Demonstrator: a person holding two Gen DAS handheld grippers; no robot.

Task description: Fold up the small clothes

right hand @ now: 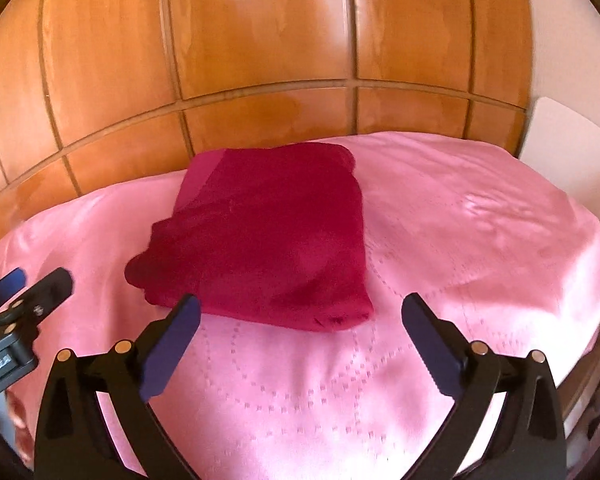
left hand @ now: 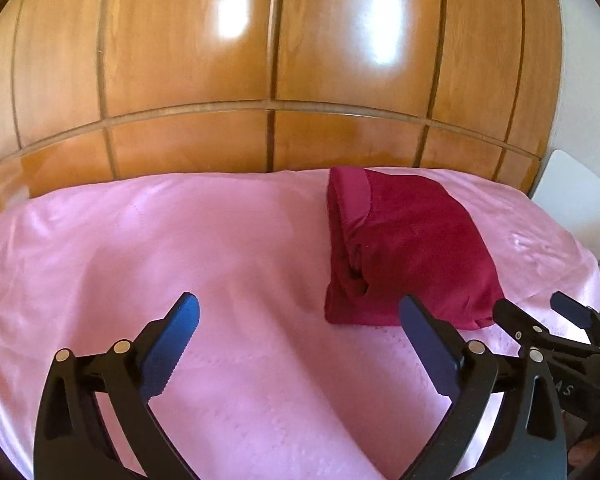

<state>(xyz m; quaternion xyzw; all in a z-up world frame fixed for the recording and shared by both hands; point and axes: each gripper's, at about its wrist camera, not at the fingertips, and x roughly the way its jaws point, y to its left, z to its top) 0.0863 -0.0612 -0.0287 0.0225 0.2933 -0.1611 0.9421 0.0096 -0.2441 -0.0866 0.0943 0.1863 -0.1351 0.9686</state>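
Observation:
A dark red garment (left hand: 412,252) lies folded into a compact rectangle on the pink bed cover (left hand: 180,240). It also shows in the right wrist view (right hand: 268,236). My left gripper (left hand: 300,312) is open and empty, just in front of and left of the garment. My right gripper (right hand: 300,312) is open and empty, just in front of the garment's near edge. The right gripper shows at the right edge of the left wrist view (left hand: 536,312). The left gripper shows at the left edge of the right wrist view (right hand: 40,280).
A wooden panelled wardrobe (left hand: 276,60) stands right behind the bed. A white piece of furniture (left hand: 576,200) stands at the bed's right side. The pink cover (right hand: 460,240) falls off at the right edge.

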